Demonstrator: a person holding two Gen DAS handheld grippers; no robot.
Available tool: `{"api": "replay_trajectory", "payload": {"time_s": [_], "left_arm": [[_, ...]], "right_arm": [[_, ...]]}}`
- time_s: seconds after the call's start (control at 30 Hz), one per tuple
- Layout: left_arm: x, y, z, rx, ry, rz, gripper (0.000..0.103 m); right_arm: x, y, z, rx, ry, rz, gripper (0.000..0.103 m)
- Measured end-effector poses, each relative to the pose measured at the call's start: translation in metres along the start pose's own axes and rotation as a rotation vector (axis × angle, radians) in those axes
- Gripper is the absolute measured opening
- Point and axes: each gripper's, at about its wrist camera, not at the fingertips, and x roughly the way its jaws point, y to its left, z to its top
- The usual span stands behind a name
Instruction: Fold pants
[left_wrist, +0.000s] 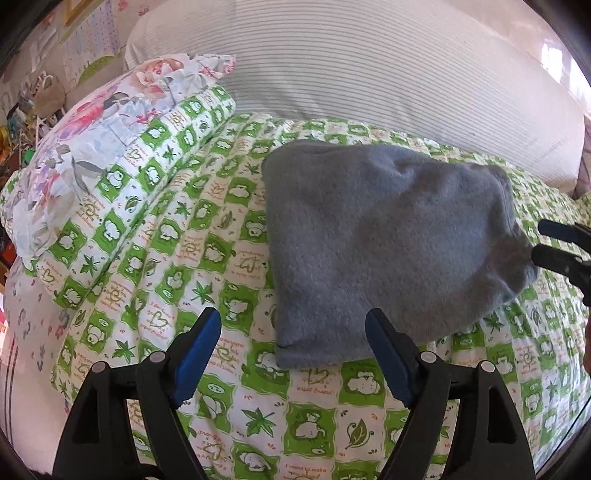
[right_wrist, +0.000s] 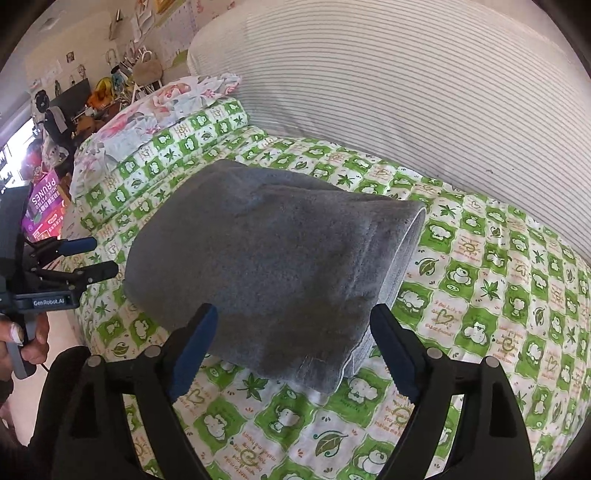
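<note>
Pants (left_wrist: 384, 251): grey fleece, folded into a compact bundle, lying on the bed's green-and-white patterned quilt (left_wrist: 258, 413).

Your left claw (left_wrist: 293, 354) is released, jaws spread wide with nothing between the pads. The near edge of the bundle lies just ahead of it, toward the right-hand finger; whether that finger touches the fabric cannot be determined. In this view your right claw (left_wrist: 543, 242) is cut off at the right edge, with only two dark fingertips showing at the bundle's far-right corner.

Your right claw (right_wrist: 291, 345) is also released, jaws wide. The near corner of the pants (right_wrist: 273, 266) sits between the fingers, but the pads do not press on it. The bundle's layered folded edge faces right. Your left claw (right_wrist: 94, 258) appears at the left edge beside the bundle, apart from it; the hand (right_wrist: 26, 343) on its handle is partly cropped.

Beyond the pants lie a floral pillow (left_wrist: 110, 122) on a folded quilt section and a large striped cushion (left_wrist: 388, 74). The clutter at the far left is too small to identify.
</note>
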Motion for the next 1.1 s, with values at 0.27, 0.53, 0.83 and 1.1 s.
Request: {"api": "replay_trajectory", "payload": {"time_s": [0.27, 0.53, 0.83, 1.1], "left_arm": [[0.0023, -0.0048, -0.0016, 0.027, 0.010, -0.010, 0.081], [0.0026, -0.0041, 0.0002, 0.032, 0.005, -0.011, 0.081], [-0.0007, -0.0063, 0.0002, 0.050, -0.015, 0.010, 0.081], [-0.0063, -0.0090, -0.0006, 0.064, -0.052, 0.010, 0.082]], "right_arm": [[0.0035, 0.0057, 0.0012, -0.029, 0.011, 0.001, 0.086], [0.0029, 0.0047, 0.0029, -0.016, 0.008, 0.023, 0.086], [-0.0005, 0.0062, 0.0039, -0.018, -0.004, 0.035, 0.086], [-0.0013, 0.0068, 0.0048, -0.019, -0.006, 0.036, 0.087]]}}
